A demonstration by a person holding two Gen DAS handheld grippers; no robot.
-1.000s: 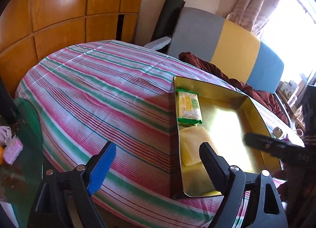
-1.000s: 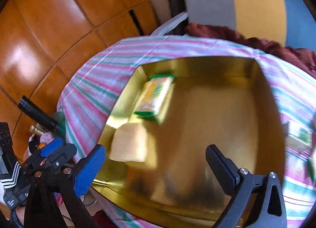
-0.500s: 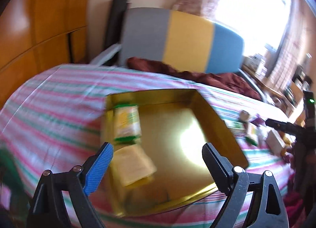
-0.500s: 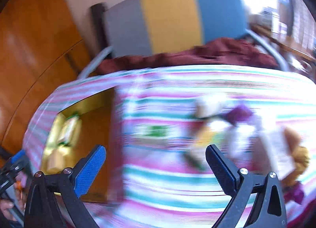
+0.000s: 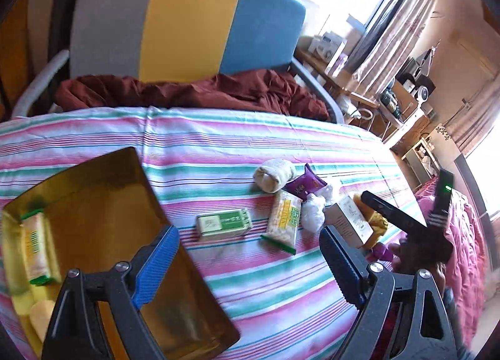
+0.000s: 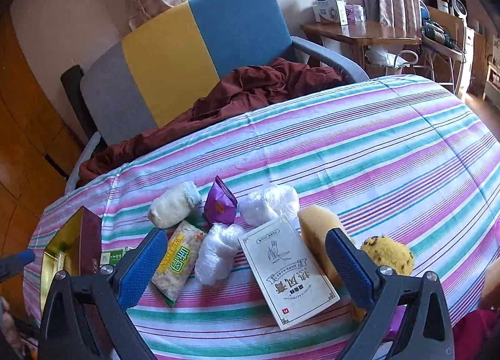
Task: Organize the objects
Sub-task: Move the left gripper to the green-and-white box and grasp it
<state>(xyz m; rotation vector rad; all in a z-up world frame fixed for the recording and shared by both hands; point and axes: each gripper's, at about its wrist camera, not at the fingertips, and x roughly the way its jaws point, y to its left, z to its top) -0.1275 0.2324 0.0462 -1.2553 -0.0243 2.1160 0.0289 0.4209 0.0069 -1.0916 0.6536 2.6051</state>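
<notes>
A gold tray (image 5: 93, 204) sits at the left of the striped table and holds a green-edged snack packet (image 5: 36, 250) and a pale yellow pad (image 5: 40, 313). Right of it lie a green box (image 5: 223, 223), a cracker packet (image 5: 284, 219), a rolled sock (image 5: 275, 174), a purple sachet (image 5: 304, 185), clear plastic bundles (image 6: 215, 249) and a white box (image 6: 287, 269). My left gripper (image 5: 250, 253) is open and empty above the tray's right rim. My right gripper (image 6: 243, 261) is open and empty, just in front of the white box and plastic bundle.
A yellow sponge (image 6: 318, 225) and a spotted yellow plush (image 6: 387, 253) lie right of the white box. A grey, yellow and blue chair (image 6: 193, 47) with a maroon cloth (image 6: 250, 85) stands behind the table. A wooden side table (image 6: 359, 32) stands far right.
Both grippers have swung right, from over the gold tray to the pile of loose items. Both stay open and empty.
</notes>
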